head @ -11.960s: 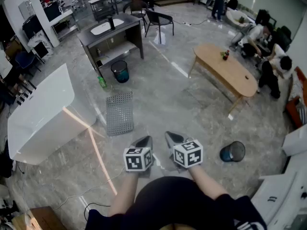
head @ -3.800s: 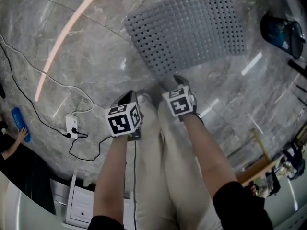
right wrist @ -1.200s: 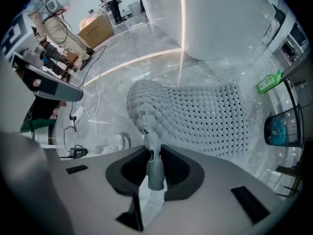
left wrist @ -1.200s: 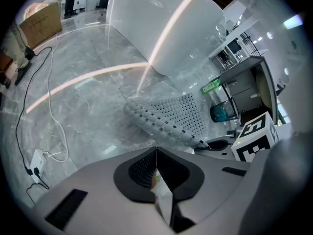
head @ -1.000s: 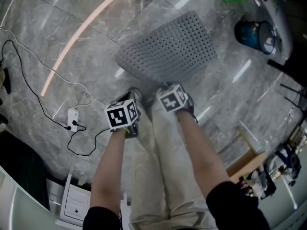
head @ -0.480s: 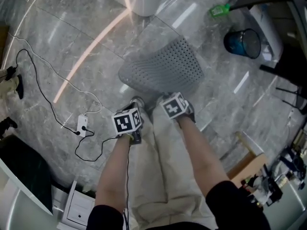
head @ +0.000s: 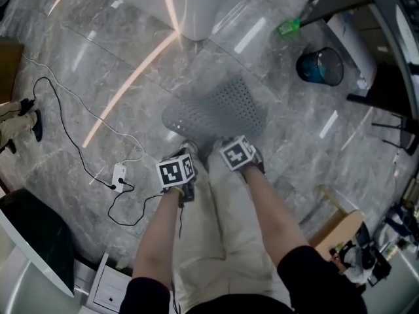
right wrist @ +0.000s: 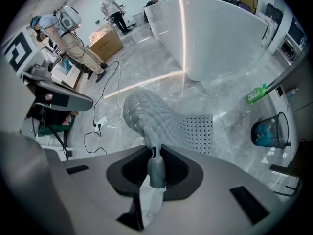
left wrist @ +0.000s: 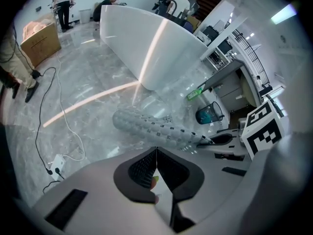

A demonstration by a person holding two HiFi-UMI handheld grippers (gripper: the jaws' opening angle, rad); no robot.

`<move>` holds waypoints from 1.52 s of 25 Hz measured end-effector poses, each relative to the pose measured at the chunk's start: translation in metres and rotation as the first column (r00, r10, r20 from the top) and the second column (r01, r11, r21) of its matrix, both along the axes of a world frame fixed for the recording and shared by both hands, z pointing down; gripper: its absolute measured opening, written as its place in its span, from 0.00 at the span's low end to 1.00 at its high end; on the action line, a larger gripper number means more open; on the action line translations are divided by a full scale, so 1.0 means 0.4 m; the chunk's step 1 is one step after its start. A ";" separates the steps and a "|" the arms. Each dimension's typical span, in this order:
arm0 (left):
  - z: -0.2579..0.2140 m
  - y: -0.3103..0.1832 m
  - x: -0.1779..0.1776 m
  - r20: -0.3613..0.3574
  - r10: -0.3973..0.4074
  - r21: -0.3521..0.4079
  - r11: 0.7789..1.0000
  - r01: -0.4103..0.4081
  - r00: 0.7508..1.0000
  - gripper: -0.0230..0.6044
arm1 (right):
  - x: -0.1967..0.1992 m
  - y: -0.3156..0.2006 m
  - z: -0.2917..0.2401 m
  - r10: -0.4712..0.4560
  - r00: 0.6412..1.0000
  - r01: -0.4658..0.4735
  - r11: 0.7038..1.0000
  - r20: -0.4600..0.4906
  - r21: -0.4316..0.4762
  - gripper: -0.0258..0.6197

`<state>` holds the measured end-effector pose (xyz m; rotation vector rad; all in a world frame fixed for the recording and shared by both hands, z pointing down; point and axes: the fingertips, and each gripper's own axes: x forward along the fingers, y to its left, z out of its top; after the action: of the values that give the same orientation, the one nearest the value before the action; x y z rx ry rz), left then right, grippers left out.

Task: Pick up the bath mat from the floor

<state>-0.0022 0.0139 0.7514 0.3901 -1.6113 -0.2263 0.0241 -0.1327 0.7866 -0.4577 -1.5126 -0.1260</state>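
The grey perforated bath mat [head: 219, 110] hangs bunched and folded, its near edge lifted and its far part trailing towards the floor. My right gripper [head: 221, 146] is shut on that near edge; in the right gripper view a pinched fold of the mat [right wrist: 161, 116] runs straight into the jaws of the right gripper [right wrist: 155, 153]. My left gripper [head: 187, 148] sits beside it, a little to the left. In the left gripper view the left gripper [left wrist: 156, 151] has its jaws closed together, and the mat [left wrist: 156, 127] lies as a rolled shape just ahead, with none of it seen between them.
A white tub-like unit [head: 203, 5] stands beyond the mat. A blue bin [head: 319, 66] and a green bottle [head: 288, 27] are at the far right. A power strip with black cable [head: 119, 174] lies left. Someone's shoes [head: 26, 120] are at the left edge, a cardboard box [head: 330, 231] at right.
Both grippers have risen together. The mat's near edge has come up with them, and the mat has gone from lying mostly flat to a bunched, folded shape.
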 end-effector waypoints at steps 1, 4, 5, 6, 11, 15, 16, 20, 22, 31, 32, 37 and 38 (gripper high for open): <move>-0.014 -0.001 0.003 0.000 -0.001 0.002 1.000 0.001 1.000 0.04 | -0.002 -0.001 -0.015 -0.001 1.000 0.001 1.000 0.005 -0.002 0.13; -0.054 -0.002 0.006 0.003 -0.018 0.005 1.000 0.018 1.000 0.04 | -0.013 -0.003 -0.065 -0.009 1.000 0.010 1.000 0.019 -0.010 0.13; -0.068 -0.002 0.006 0.005 -0.024 0.004 1.000 0.024 1.000 0.04 | -0.018 -0.005 -0.083 -0.012 1.000 0.012 1.000 0.024 -0.009 0.13; -0.082 0.000 0.006 0.009 -0.028 0.002 1.000 0.028 1.000 0.04 | -0.022 -0.008 -0.101 -0.013 1.000 0.014 1.000 0.029 -0.007 0.13; -0.156 0.005 0.010 0.029 -0.016 -0.006 1.000 0.017 0.999 0.04 | -0.043 -0.028 -0.186 -0.012 0.998 0.011 1.000 0.059 0.015 0.13; -0.218 0.003 0.017 0.042 -0.014 0.002 1.000 0.014 0.999 0.04 | -0.044 -0.048 -0.247 0.003 0.997 -0.005 1.000 0.071 0.029 0.13; -0.231 0.004 0.018 0.043 -0.013 0.004 1.000 0.013 0.999 0.04 | -0.047 -0.054 -0.261 0.009 0.997 -0.011 0.999 0.077 0.035 0.13; -0.281 0.003 0.020 0.050 -0.007 0.006 1.000 0.007 0.999 0.04 | -0.048 -0.079 -0.315 0.047 0.995 -0.050 0.998 0.084 0.037 0.13; -0.309 0.002 0.014 0.057 -0.009 0.008 1.000 0.008 0.998 0.04 | -0.049 -0.091 -0.345 0.066 0.994 -0.069 0.997 0.092 0.039 0.13; -0.432 -0.012 -0.019 0.090 -0.047 0.044 0.998 0.043 0.995 0.04 | -0.016 -0.101 -0.465 0.243 0.964 -0.239 0.970 0.109 -0.053 0.12; -0.450 -0.018 -0.020 0.093 -0.056 0.056 0.997 0.051 0.994 0.04 | -0.005 -0.096 -0.479 0.257 0.960 -0.251 0.966 0.109 -0.067 0.12; -0.529 -0.047 -0.007 0.107 -0.057 0.096 0.994 0.047 0.993 0.04 | 0.031 -0.083 -0.545 0.272 0.952 -0.263 0.961 0.138 -0.081 0.12; -0.540 -0.051 -0.004 0.110 -0.052 0.101 0.994 0.041 0.992 0.04 | 0.030 -0.085 -0.557 0.264 0.953 -0.256 0.964 0.150 -0.074 0.12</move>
<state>-0.0037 -0.0066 0.5355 0.4477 -1.7263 -0.3254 0.0363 -0.1666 0.5640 -0.2919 -1.7229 0.0873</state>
